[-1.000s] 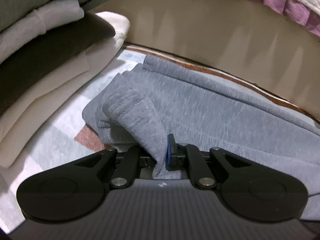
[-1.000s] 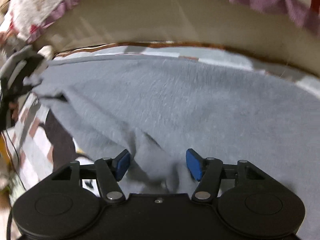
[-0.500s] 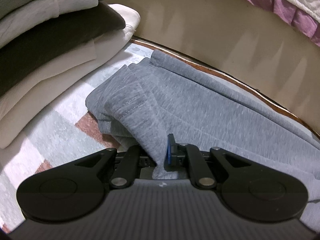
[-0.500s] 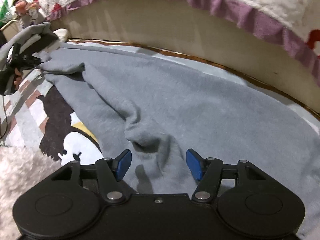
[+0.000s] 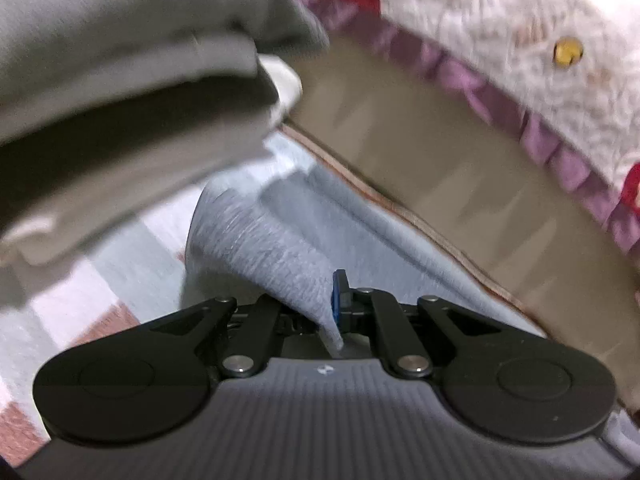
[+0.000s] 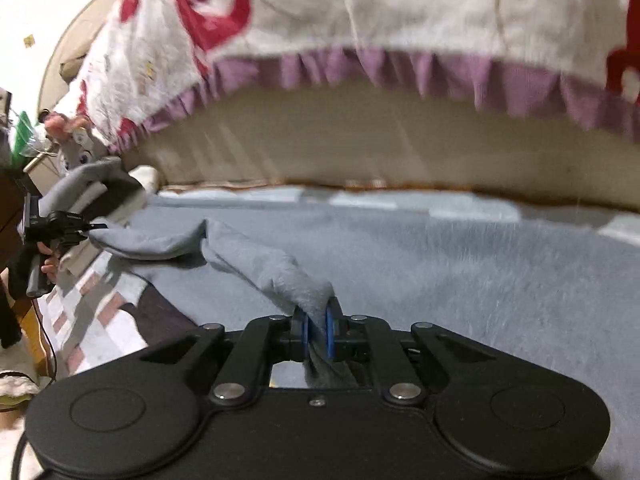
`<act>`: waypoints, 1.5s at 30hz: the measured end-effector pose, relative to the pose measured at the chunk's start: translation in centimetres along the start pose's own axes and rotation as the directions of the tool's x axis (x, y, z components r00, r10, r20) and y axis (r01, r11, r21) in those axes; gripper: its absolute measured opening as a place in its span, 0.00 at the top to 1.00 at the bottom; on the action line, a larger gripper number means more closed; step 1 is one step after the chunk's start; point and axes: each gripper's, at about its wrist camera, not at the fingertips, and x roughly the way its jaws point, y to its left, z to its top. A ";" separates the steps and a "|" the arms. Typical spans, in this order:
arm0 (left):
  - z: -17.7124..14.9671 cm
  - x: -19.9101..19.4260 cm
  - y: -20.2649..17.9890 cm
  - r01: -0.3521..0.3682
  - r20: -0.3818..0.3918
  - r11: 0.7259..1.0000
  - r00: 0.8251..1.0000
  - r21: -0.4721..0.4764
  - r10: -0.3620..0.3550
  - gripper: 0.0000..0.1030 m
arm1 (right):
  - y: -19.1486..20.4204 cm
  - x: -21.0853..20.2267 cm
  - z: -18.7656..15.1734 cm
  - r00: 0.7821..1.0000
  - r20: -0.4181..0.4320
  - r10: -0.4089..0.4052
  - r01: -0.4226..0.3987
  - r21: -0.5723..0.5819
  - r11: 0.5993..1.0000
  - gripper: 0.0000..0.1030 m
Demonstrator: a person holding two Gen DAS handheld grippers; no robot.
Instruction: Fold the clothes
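The grey garment (image 6: 440,264), a soft, fleecy knit, is lying spread over the patterned mat (image 6: 100,320), just in front of the beige bed base (image 6: 360,148) that is serving here as the landmark. Above that base a white quilt (image 6: 400,12) with red motifs and a purple frill is hanging. To the left of the base, a stack of folded clothes (image 5: 120,92), cream, grey and dark layers, is sitting beside the garment.

The step in hand looks like taking hold of one edge to begin a fold. The right gripper (image 6: 316,330) is closing its jaws, with a bunched ridge of the grey fabric pinched between the blue pads. The left gripper (image 5: 330,308) is clamped tight on another corner of the same cloth, which is rising from the mat in a taut cone.

Next, I judge, both hands need to be lifting together and carrying the edge towards the bed base, keeping the cloth even so that it is not twisting.
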 end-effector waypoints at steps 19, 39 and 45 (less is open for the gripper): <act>-0.7 -9.9 3.5 -0.019 0.062 0.985 0.998 -0.170 0.030 0.95 | 3.5 -7.8 -3.5 0.987 0.161 0.014 -0.031 0.105 0.994 0.91; -0.8 9.8 -2.7 -0.098 -0.034 0.971 0.994 0.216 0.108 0.85 | -3.1 10.9 5.2 0.889 -0.226 -0.398 0.457 0.396 0.796 0.91; 1.4 9.1 -1.7 -0.050 -0.022 0.981 0.998 0.187 0.055 0.84 | -1.2 10.9 6.3 0.861 -0.138 -0.490 0.506 0.342 0.792 0.90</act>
